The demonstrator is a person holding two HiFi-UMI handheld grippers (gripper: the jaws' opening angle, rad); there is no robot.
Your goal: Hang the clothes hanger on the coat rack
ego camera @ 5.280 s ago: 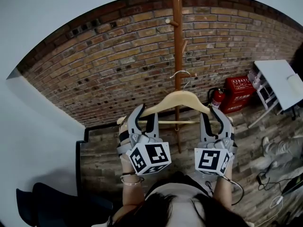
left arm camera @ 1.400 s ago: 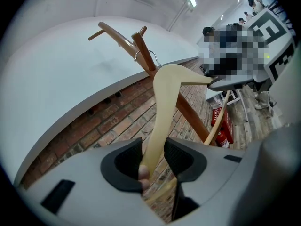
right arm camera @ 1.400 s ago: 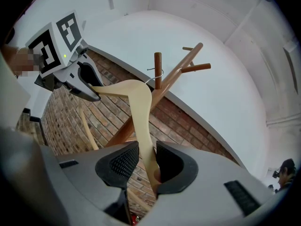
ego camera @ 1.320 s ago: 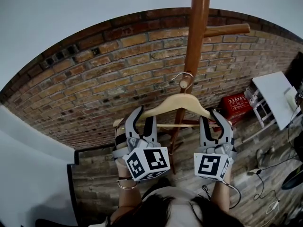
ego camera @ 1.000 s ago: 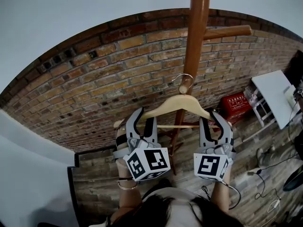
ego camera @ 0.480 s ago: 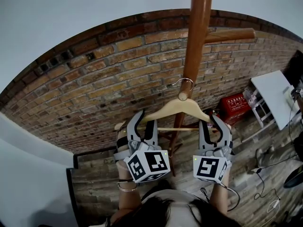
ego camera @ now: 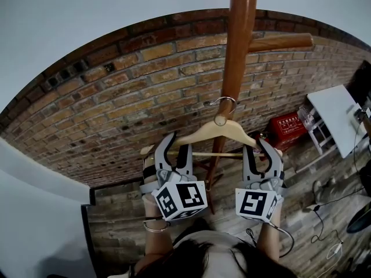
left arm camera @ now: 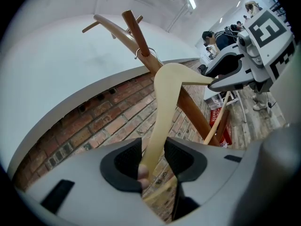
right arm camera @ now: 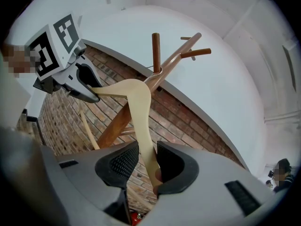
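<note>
A pale wooden hanger (ego camera: 215, 132) with a crossbar is held level in front of the coat rack's brown pole (ego camera: 239, 51). Its metal hook (ego camera: 224, 101) loops round a short peg (ego camera: 220, 119) close to the pole. My left gripper (ego camera: 168, 150) is shut on the hanger's left end, and my right gripper (ego camera: 268, 153) is shut on its right end. In the left gripper view the hanger (left arm camera: 164, 98) runs up from the left gripper (left arm camera: 153, 161) to the hook (left arm camera: 141, 53). The right gripper view shows the hanger (right arm camera: 139, 102) pinched in the right gripper (right arm camera: 146, 166).
A brick wall (ego camera: 116, 109) stands behind the rack, and a longer peg (ego camera: 281, 41) sticks out to the right higher up. A red extinguisher box (ego camera: 287, 125) and a white table (ego camera: 336, 112) are at the right. Cables lie on the wooden floor (ego camera: 324, 236).
Since the earliest frame I have come close to the rack. Over the last second the hook has settled round the short peg. Both grippers have kept their hold.
</note>
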